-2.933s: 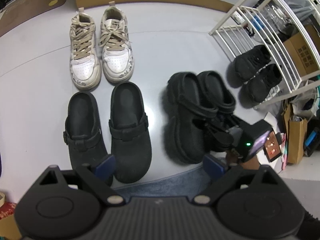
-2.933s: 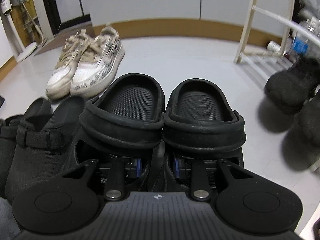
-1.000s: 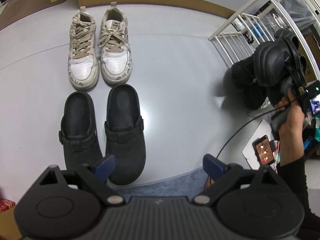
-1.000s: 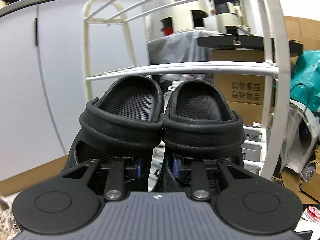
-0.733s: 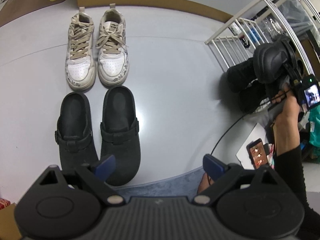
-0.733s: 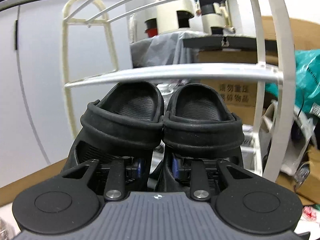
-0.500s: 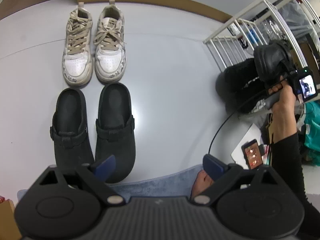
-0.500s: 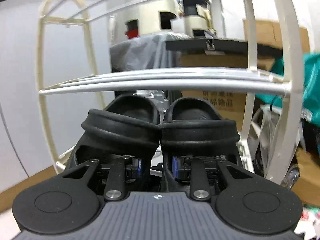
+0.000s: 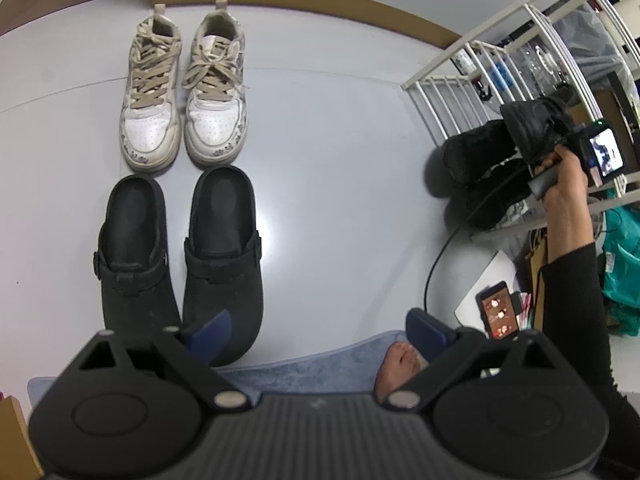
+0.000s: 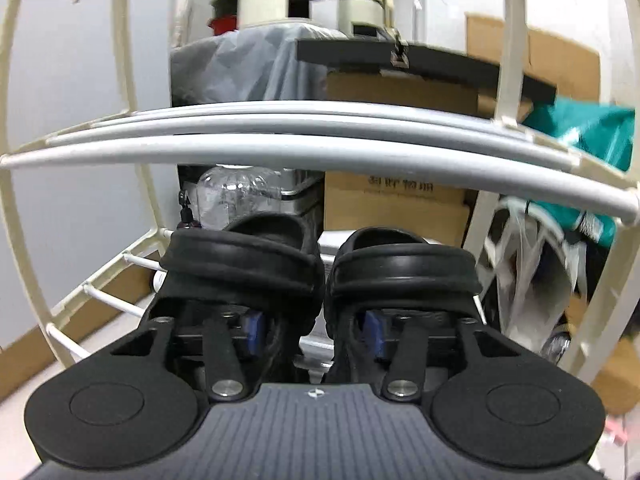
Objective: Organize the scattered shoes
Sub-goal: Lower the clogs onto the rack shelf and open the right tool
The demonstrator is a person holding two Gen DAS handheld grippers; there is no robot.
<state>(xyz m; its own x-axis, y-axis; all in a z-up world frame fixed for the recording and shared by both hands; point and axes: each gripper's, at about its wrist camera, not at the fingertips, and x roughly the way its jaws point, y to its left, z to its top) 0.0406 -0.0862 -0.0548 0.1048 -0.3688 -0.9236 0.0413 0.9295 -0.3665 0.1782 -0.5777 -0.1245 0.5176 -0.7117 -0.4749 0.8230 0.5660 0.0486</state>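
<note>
Seen from the left wrist, a pair of white lace-up sneakers (image 9: 184,96) stands side by side at the far left of the pale floor (image 9: 340,160), toes toward the camera. Just in front of them sits a pair of black clogs (image 9: 180,256), also side by side. The left hand-held gripper (image 9: 320,330) hovers above the floor with its blue-tipped fingers spread wide and nothing between them. A blue mat (image 9: 312,368) lies beneath it.

To the right stands a white wire shoe rack (image 10: 304,148). Dark fuzzy shoes (image 9: 480,172) sit on its lower part. The right hand (image 9: 564,184) reaches into the rack. Its hand-held gripper (image 10: 314,330) has one finger inside each of two black platform sandals (image 10: 320,264), which rest on a wire shelf; the jaws are opening, with the sandals' adjoining walls between them.
</note>
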